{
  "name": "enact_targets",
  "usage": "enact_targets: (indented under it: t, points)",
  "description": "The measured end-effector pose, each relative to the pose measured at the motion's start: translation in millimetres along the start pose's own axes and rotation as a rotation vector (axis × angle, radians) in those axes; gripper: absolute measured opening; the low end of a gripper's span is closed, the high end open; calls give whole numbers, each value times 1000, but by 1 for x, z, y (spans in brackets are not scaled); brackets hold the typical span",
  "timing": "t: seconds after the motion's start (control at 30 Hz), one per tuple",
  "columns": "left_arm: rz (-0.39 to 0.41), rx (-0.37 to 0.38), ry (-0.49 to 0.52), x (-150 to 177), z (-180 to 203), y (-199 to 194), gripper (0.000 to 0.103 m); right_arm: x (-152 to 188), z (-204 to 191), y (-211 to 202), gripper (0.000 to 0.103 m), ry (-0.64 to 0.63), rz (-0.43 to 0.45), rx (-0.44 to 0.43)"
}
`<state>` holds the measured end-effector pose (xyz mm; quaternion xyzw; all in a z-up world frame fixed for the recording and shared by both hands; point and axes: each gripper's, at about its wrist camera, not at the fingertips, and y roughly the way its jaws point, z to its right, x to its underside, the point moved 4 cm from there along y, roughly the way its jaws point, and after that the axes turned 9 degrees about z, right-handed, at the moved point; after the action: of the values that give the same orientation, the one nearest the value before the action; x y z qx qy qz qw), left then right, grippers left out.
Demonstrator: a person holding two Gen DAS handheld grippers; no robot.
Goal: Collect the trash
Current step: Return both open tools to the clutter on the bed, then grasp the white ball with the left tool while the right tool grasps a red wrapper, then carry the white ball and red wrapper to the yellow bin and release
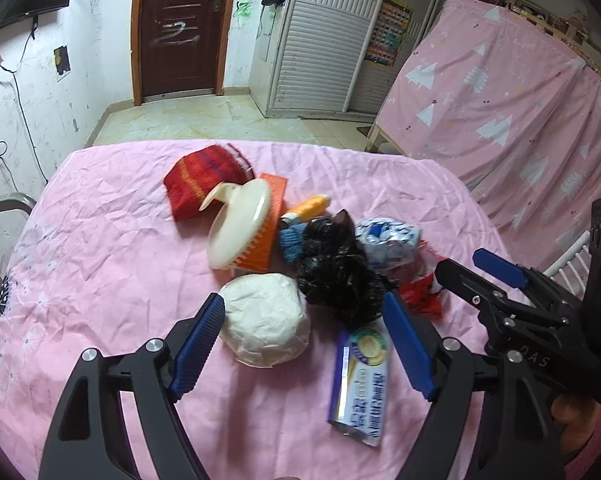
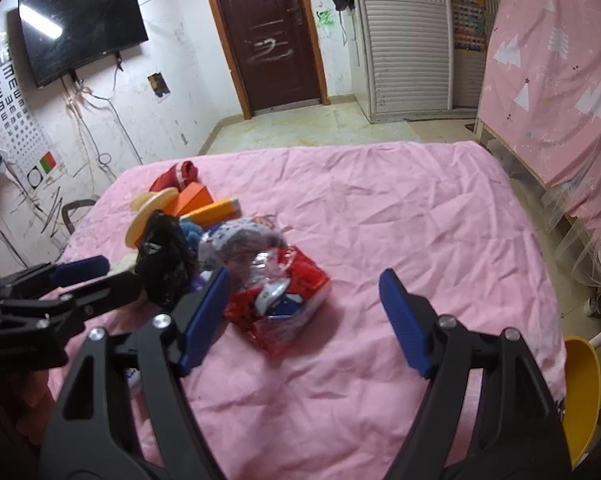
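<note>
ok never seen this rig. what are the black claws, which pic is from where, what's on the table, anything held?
No robot: a person holds a two-finger gripper in each hand, with a fisheye camera on each looking along its fingers. One picture is from the left gripper, one from the right gripper; each also catches the other at its edge. Both are open and hold nothing. On the pink cloth lie a white paper wad, a black plastic bag, a red wrapper, a purple packet, a scrubbing brush and a red knit cloth.

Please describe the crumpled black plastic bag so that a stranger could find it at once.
On the pink bedsheet, look at the pile of items in the middle. The black plastic bag lies between the white paper ball and the blue-white wrapper; it is the only black, shiny crumpled thing there.
</note>
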<state>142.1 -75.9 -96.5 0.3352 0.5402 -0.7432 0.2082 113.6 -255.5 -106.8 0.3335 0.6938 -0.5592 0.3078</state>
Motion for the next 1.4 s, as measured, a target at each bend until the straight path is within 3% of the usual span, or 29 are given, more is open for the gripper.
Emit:
enact_targets:
  t: [0.57,0.63,0.67,0.77,0.8,1.17,1.4]
  points:
    - [-33,-70,20,9,-33,15,72,9,-14,28,75,-47,-93,-7]
    - [-40,-68,13,11,-36,16,70,10,-14,30,60,-48,-105,-11]
    - [-42,-66,7,12,-37,16,67,11,-15,32,58,-48,-113,-13]
    - [-42,-63,6,14,-37,13,46,11,-16,34,49,-49,-119,-19]
    - [-43,-58,4,14,-36,12,42,11,-16,33,47,-50,-117,-20]
    - [27,-114,-16,9,-43,-31,42,8,-10,-4,47,-44,-34,-24]
    - [111,-91,21,-6,-10,-70,42,1,12,-47,47,-1,56,-4]
